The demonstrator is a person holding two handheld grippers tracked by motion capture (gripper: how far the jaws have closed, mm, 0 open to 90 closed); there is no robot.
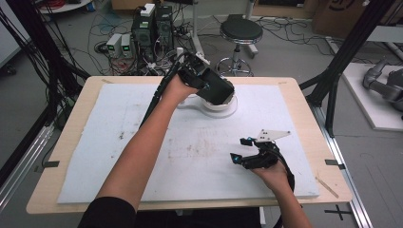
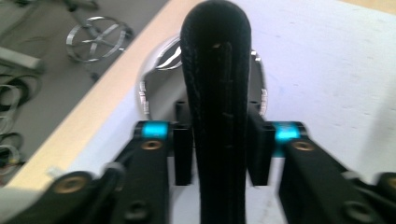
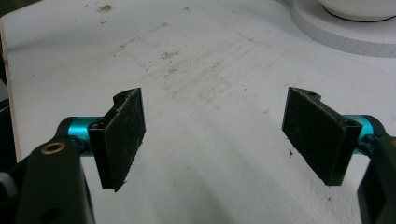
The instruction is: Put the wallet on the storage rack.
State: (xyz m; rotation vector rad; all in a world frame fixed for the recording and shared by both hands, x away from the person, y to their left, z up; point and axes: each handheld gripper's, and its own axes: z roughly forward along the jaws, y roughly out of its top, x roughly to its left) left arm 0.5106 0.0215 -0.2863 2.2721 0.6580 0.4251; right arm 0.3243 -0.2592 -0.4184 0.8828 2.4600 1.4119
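On the white mat (image 1: pixel 142 156), left gripper (image 2: pixel 219 140) clamps a black strap (image 2: pixel 215 70); right gripper (image 3: pixel 215 135) gapes wide

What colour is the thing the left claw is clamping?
Black, seen best in the left gripper view.

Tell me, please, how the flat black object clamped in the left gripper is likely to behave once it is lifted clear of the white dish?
The flat black object stands straight above the left gripper, so it is probably fairly stiff. Its stitched, textured edge suggests a soft skin that the pads grip without slipping. Held low, it looks light enough. It should not knock the white dish.
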